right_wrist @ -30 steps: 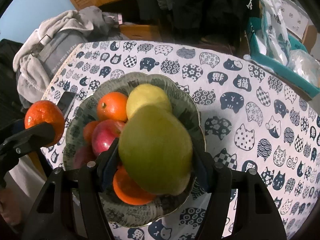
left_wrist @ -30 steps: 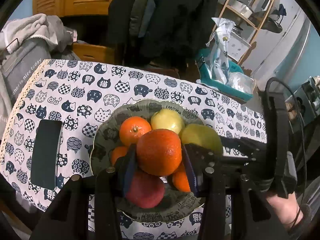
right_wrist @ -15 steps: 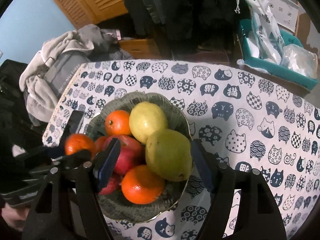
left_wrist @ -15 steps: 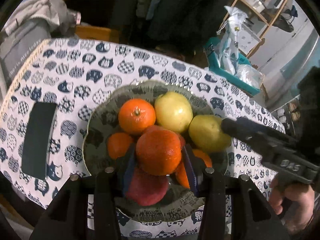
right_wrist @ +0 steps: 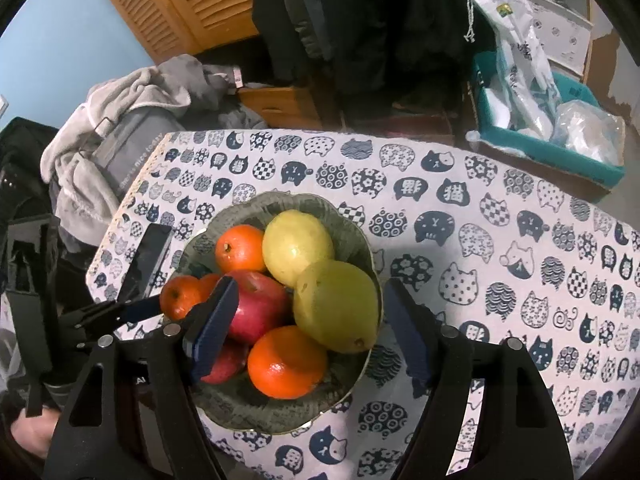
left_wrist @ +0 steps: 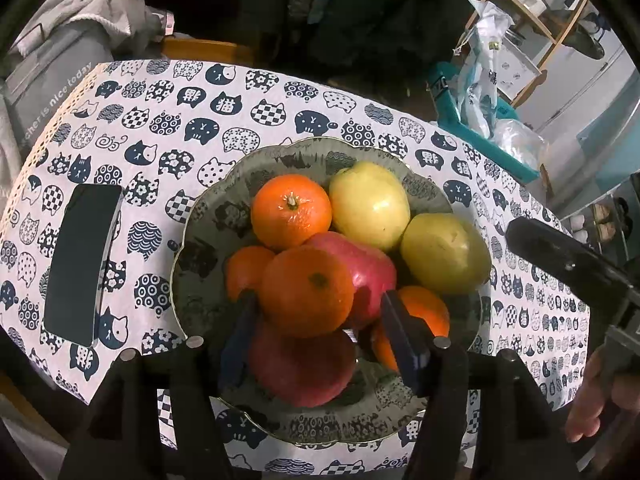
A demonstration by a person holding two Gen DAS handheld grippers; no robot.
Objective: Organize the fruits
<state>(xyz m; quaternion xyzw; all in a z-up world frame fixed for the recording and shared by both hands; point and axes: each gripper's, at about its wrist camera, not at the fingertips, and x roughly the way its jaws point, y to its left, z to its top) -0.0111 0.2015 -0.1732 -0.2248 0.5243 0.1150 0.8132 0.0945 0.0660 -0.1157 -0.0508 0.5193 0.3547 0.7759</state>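
- The left claw (left_wrist: pixel 320 320) has its blue pads spread, and a mandarin (left_wrist: pixel 306 290) sits between them on top of the heap. The right pad stands clear of the peel; whether the left one touches it I cannot tell.
- The right claw (right_wrist: pixel 308 320) is spread wide and pinches nothing, with its pads either side of the green pear (right_wrist: pixel 336 308) and not touching it.
- All the fruit lies in the grey-green scalloped bowl (left_wrist: pixel 208 240), near the middle of the surface (right_wrist: pixel 500 240): a yellow pear (left_wrist: pixel 370 204), a stemmed orange (left_wrist: pixel 291 210), a red apple (left_wrist: pixel 370 272), a second apple (left_wrist: pixel 300 368) low in front, and more mandarins tucked at the sides.
- My judgement on handling: the mandarin is light, with soft, loose peel, so it wants a gentle pinch across its widest part. The pears look heavier, smooth and easily bruised, and the stacked round fruit may roll if one is nudged.
- A dark phone (left_wrist: pixel 80 260) lies flat on the cat-print cloth, left of the bowl.
- Beyond the surface's edge, a grey bag (left_wrist: pixel 52 84) reads "is nice today"; the word before it is cut off. A few cat faces on the cloth bear a Chinese character. The printing on the plastic packets in the teal bin (right_wrist: pixel 560 152) is too small to read.
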